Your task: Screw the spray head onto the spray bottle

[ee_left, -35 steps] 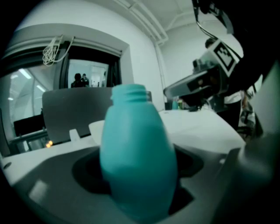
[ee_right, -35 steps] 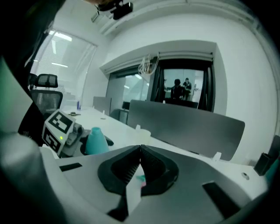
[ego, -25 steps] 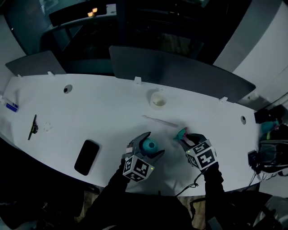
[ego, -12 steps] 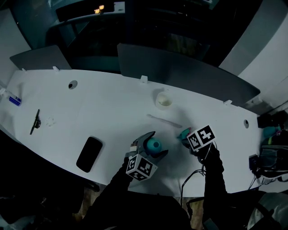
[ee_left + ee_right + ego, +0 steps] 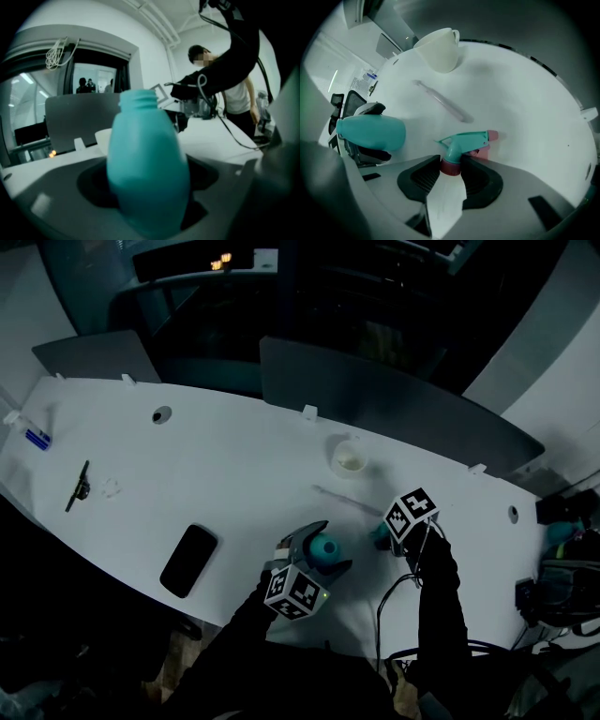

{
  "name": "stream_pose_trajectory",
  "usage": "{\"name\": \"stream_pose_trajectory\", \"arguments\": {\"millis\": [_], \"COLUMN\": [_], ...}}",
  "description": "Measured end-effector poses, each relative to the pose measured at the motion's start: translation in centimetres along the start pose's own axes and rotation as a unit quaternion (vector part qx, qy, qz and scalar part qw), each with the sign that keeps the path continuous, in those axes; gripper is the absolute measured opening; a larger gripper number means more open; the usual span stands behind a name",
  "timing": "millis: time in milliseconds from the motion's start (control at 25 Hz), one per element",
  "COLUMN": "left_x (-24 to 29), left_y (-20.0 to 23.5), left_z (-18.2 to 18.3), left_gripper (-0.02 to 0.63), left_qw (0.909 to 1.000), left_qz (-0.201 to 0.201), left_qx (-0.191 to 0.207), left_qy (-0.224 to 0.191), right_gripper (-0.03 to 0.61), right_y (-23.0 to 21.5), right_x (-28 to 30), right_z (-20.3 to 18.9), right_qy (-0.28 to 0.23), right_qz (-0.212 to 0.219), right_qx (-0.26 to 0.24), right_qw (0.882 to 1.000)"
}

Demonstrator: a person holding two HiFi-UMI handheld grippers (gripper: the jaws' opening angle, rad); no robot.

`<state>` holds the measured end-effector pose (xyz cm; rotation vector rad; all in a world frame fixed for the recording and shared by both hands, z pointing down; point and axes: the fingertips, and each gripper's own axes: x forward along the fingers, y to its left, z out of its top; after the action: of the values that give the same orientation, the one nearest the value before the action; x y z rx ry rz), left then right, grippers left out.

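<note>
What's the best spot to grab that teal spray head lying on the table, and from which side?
Take the round red collar at the base of the spray head, coming down from above. The head lies on the table with its nozzle jutting sideways, too uneven to pinch; the collar offers two curved sides. The right tool has its jaws on it that way.

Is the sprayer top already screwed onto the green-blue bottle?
No, the bottle has a bare neck, and the spray head is apart from it, in the right gripper.
</note>
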<state>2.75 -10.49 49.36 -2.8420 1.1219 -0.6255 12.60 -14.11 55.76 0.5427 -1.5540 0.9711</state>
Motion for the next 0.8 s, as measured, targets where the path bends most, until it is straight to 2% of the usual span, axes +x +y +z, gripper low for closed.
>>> {"name": "stream_pose_trajectory", "arguments": {"millis": [80,200,240,320,400,440,520,640,720,760,800], "left_x": [-0.1,-0.1,-0.2,-0.3,-0.3,-0.3,-0.2,-0.2,-0.1,0.0,0.0], "left_y": [0.0,-0.2,-0.2,0.0,0.0,0.0,0.1,0.1,0.0,0.0,0.0], "left_z": [0.0,-0.1,-0.1,-0.2,-0.2,-0.2,-0.2,-0.1,0.0,0.0,0.0], "left_gripper": [0.414,0.416,0.414,0.416,0.416,0.416,0.416,0.416,0.416,0.416,0.416], "left_qw": [1.0,1.0,1.0,1.0,1.0,1.0,1.0,0.9999,0.9999,0.9998,0.9998], "left_qz": [0.001,0.0,0.0,0.001,0.004,0.005,0.008,0.013,0.016,0.017,0.018], "left_qx": [-0.001,-0.001,-0.001,0.0,0.0,0.0,-0.001,-0.003,-0.004,-0.004,-0.005], "left_qy": [0.001,0.002,0.002,0.001,0.002,0.002,0.003,0.003,0.002,0.003,0.003], "right_gripper": [0.133,0.133,0.133,0.133,0.133,0.133,0.133,0.133,0.133,0.133,0.133], "right_y": [0.3,1.1,1.8,3.3,4.8,5.7,8.2,12.5,15.4,16.7,17.7], "right_x": [-0.1,-1.3,-2.4,-5.6,-9.8,-12.2,-17.0,-22.6,-24.9,-25.5,-25.7], "right_z": [0.2,0.6,0.9,1.7,2.5,2.8,3.2,3.3,3.1,3.0,3.0], "right_qy": [-0.023,-0.127,-0.176,-0.281,-0.391,-0.446,-0.543,-0.639,-0.673,-0.68,-0.684], "right_qz": [0.005,0.03,0.045,0.068,0.066,0.061,0.062,0.086,0.105,0.112,0.117], "right_qx": [-0.02,-0.02,-0.014,-0.015,-0.04,-0.056,-0.087,-0.126,-0.156,-0.17,-0.182], "right_qw": [1.0,0.991,0.983,0.957,0.917,0.891,0.833,0.754,0.716,0.704,0.697]}}
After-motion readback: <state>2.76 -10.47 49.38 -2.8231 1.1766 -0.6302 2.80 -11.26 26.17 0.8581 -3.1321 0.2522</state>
